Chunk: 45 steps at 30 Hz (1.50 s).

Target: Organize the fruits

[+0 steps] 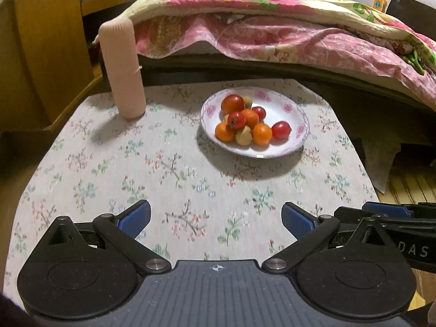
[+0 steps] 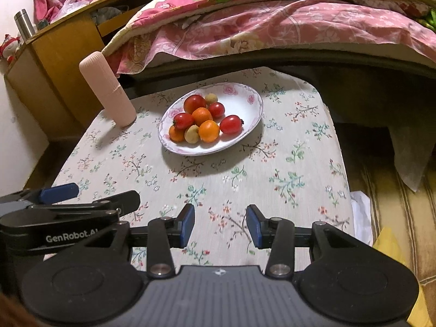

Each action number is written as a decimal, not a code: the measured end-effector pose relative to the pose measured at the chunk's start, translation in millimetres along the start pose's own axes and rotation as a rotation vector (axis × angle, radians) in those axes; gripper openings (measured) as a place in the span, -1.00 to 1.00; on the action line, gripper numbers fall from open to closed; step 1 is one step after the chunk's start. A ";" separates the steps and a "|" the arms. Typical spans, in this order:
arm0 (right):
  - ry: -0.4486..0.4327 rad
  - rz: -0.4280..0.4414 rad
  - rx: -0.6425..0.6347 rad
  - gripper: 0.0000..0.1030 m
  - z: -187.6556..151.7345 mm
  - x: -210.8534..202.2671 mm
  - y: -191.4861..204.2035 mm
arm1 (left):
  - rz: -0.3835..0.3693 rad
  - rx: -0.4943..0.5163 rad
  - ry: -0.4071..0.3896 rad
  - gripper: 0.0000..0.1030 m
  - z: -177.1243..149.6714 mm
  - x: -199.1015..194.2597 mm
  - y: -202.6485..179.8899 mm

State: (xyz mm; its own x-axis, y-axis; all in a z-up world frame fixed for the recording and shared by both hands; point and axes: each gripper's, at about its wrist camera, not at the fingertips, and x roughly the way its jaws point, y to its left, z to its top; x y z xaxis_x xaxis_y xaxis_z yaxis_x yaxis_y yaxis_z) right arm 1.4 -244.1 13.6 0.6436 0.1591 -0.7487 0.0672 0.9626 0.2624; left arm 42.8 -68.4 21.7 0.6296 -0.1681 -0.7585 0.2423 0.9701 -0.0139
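Showing the left gripper (image 1: 215, 212) hovering over the near edge of the table (image 1: 163, 169), jaws spread wide and gripping nothing. Showing the right gripper (image 2: 220, 218) hovering just beside it on its right, jaws parted to a narrower gap and likewise carrying nothing.

Locating the fruits (image 1: 248, 121), red, orange and pale yellow, all on the flower-rimmed plate (image 1: 207, 114) toward the far side of the table, heaped and touching one another, with none lying on the cloth. Placing the plate ahead and slightly right of the left gripper's axis, and ahead and to the left of the right gripper's axis: so lying between the two lines of approach, well apart from both sets of fingers. Judging neither gripper clearly the nearer.

Noting one red tomato (image 1: 281, 129) sitting at the right margin of the heap, on the side facing the right gripper. Noting also a tall pink cylinder (image 1: 122, 65) standing upright to the left of the plate, on the left gripper's side, apart from the rim.

Fitting two readings equally: fruits already gathered onto the plate, or a mixed heap awaiting sorting by kind. Leaving the choice open, the pictures not settling it.
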 end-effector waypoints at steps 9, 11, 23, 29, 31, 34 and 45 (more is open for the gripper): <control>0.012 0.006 0.002 -0.18 -23.8 -15.1 5.8 | 0.000 0.007 0.027 1.00 -19.2 -8.9 -5.0; 0.015 0.008 0.006 -0.18 -27.4 -18.0 5.4 | 0.000 0.013 0.028 1.00 -21.9 -10.6 -6.1; 0.037 -0.018 0.015 -0.18 -40.8 -19.7 1.4 | 0.004 0.006 0.084 1.00 -34.0 -8.8 -8.0; 0.043 -0.013 0.007 -0.18 -42.4 -18.1 4.5 | 0.018 0.007 0.093 1.00 -37.0 -6.4 -8.5; 0.048 -0.016 0.005 -0.18 -43.5 -16.7 4.8 | 0.021 0.011 0.095 1.00 -37.4 -5.6 -8.7; 0.055 -0.018 0.006 -0.18 -44.2 -15.5 4.7 | 0.023 0.013 0.096 1.00 -38.2 -5.2 -8.3; 0.062 -0.022 0.004 -0.18 -46.9 -13.6 5.5 | 0.031 0.026 0.095 0.99 -38.8 -4.1 -8.7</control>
State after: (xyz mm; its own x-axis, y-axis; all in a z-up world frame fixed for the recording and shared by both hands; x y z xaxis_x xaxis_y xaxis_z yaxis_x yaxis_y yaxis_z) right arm -42.8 -230.6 -3.3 0.5933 0.1509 -0.7907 0.0844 0.9652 0.2476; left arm 9.5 -69.3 -0.4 0.5646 -0.1200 -0.8166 0.2435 0.9695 0.0259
